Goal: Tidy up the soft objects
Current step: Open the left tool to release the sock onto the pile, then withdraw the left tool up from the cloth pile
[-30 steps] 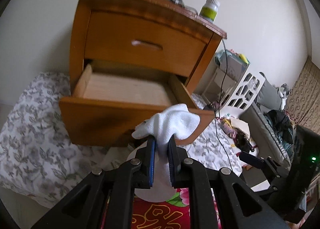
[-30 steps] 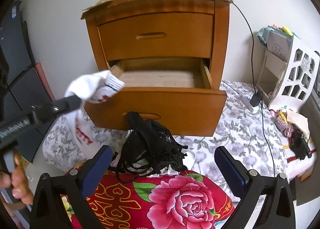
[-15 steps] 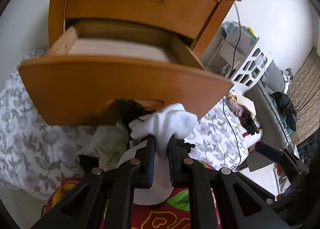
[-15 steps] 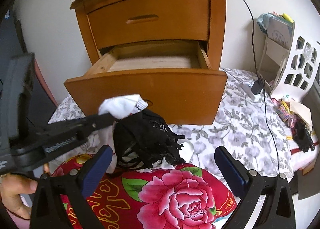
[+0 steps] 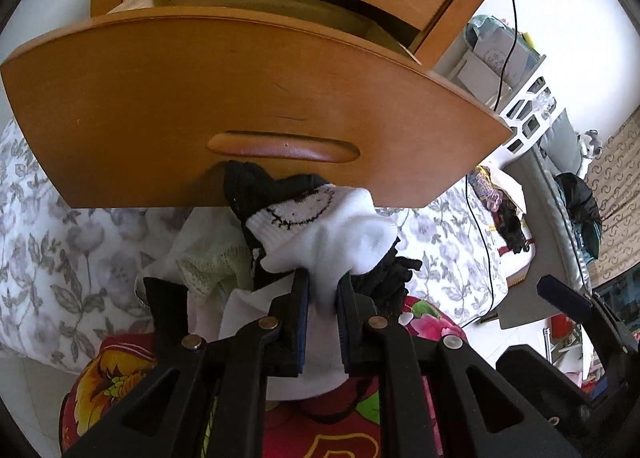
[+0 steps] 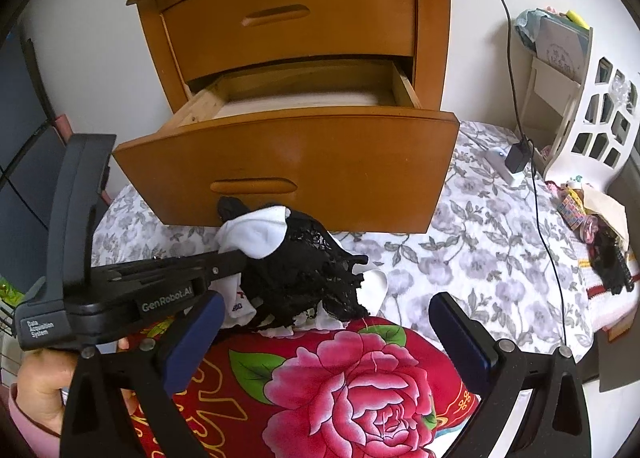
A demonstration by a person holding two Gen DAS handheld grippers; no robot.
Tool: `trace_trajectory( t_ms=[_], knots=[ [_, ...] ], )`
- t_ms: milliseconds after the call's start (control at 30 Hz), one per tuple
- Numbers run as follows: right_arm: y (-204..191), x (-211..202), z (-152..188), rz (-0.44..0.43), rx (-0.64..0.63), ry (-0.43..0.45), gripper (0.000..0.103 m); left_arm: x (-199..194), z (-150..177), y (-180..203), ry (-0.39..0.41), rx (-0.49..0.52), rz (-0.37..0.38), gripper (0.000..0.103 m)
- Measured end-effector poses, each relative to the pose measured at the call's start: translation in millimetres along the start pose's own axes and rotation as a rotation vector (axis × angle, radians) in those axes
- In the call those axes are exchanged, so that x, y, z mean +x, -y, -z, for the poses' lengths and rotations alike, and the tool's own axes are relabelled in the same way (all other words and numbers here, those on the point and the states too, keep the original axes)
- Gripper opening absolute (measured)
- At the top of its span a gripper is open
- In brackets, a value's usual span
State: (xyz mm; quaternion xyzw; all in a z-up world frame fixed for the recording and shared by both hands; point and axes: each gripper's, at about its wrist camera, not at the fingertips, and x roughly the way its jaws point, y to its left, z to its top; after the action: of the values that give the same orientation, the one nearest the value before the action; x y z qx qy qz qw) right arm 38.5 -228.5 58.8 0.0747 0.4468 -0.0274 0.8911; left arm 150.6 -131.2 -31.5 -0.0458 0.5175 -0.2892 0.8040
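My left gripper [image 5: 323, 282] holds a white sock [image 5: 328, 234] with a black stitched face; its jaws are opening while the pads still press on the sock. It hangs just over a pile of black lace garments [image 6: 304, 274] and white cloth on a red floral cushion [image 6: 360, 378]. The pile lies right below the pulled-out lower drawer [image 6: 304, 154] of a wooden nightstand. In the right wrist view the left gripper [image 6: 236, 258] comes in from the left with the sock [image 6: 256, 234]. My right gripper [image 6: 326, 322] stands wide open above the cushion with nothing between its fingers.
A grey-flowered bedsheet [image 6: 480, 250] spreads under the nightstand. A white lattice rack [image 6: 600, 106] stands at the right, with a black cable and charger [image 6: 516, 158] beside it. A pale green knit piece [image 5: 212, 262] lies left of the pile. A person's hand [image 6: 40, 386] grips the left tool.
My left gripper has come down with the sock from the drawer's top edge to the clothes pile below the drawer front. The right gripper has sunk slightly and stays open.
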Motion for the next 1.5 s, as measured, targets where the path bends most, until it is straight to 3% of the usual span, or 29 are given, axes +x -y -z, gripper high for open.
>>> trace_trajectory(
  t_ms=[167,367,567,633,700,833,933,1067,1167,1300,1500],
  knots=[
    [-0.9,-4.9,-1.1,-0.002,-0.004,0.015,0.103,-11.7,0.5,1.0,0.004,0.003,0.017,0.039],
    [-4.0,-16.1,-3.9,-0.008,-0.009,0.043,0.103,-33.1,-2.3,4.7,0.036,0.009,0.014,0.042],
    [-10.2,-32.1,-6.9,-0.016,-0.023,0.085,0.103,-67.1,-0.4,3.8,0.096,0.005,-0.047,0.049],
    [-11.6,-36.4,-7.7,-0.018,-0.023,0.098,0.103,-78.9,1.0,3.3,0.117,0.005,-0.065,0.053],
    [-12.5,-40.4,-8.5,-0.02,-0.023,0.108,0.103,-89.0,1.3,1.2,0.138,0.0,-0.081,0.064],
    [-14.2,-47.8,-11.2,-0.022,-0.027,0.125,0.103,-108.9,0.4,-5.2,0.181,-0.031,-0.114,0.066],
    [-16.4,-51.0,-15.3,-0.031,-0.032,0.132,0.103,-120.7,-0.9,-10.5,0.216,-0.058,-0.155,0.078],
    [-20.5,-56.6,-26.5,-0.051,-0.044,0.149,0.103,-134.0,-4.1,-11.3,0.255,-0.054,-0.199,0.081],
    [-23.4,-63.6,-37.4,-0.054,-0.056,0.173,0.103,-143.8,-10.3,-9.8,0.295,-0.045,-0.235,0.092],
    [-26.5,-75.3,-58.2,-0.046,-0.075,0.216,0.103,-160.7,-21.7,-6.9,0.35,-0.024,-0.303,0.097],
    [-23.5,-84.8,-84.1,-0.036,-0.076,0.248,0.103,-188.5,-41.5,-6.8,0.413,0.004,-0.346,0.097]
  ],
)
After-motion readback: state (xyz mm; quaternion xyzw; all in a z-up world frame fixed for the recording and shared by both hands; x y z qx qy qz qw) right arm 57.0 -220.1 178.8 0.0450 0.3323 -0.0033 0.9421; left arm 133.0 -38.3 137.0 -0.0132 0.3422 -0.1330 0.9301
